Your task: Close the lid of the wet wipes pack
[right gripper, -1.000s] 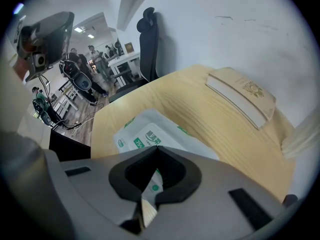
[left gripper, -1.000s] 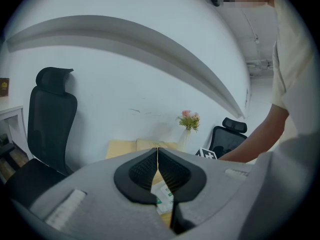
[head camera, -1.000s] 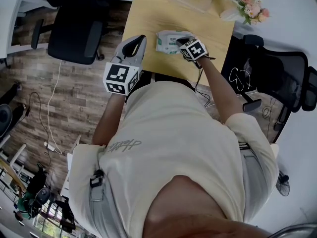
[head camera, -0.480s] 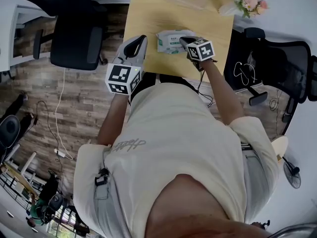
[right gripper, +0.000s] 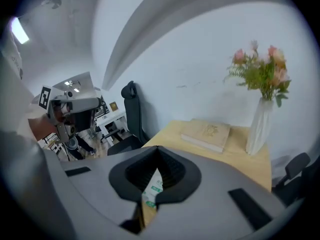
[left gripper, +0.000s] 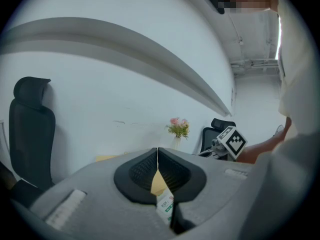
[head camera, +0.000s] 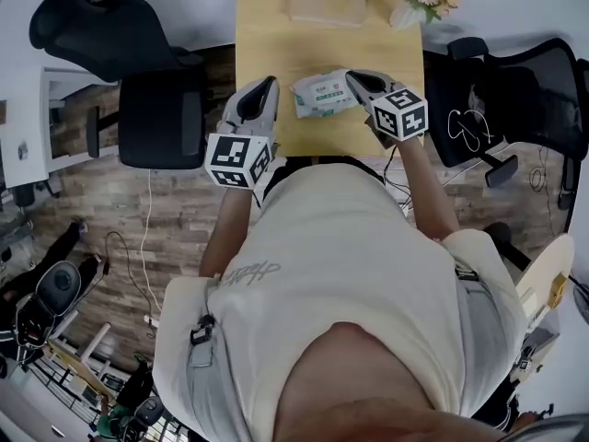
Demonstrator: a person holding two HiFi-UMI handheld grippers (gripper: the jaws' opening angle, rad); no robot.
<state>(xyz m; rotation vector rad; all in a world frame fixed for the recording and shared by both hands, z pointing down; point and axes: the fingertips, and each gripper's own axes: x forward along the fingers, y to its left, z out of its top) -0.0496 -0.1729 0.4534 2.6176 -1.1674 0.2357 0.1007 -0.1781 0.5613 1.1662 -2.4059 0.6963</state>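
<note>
Our right claw (head camera: 352, 77) has pulled back from the top of the wipes pack (head camera: 320, 96) to its right end. Both claws are pinched closed and hold nothing. The left claw (head camera: 267, 85) is just left of the pack. The white and green pack lies on the desk (head camera: 267, 26). We think the push is done. Next we should check the lid is flat.

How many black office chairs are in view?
2. One black office chair stands left of the light wooden desk; the other black chair stands right of it. More could be hidden behind the person's body.
</note>
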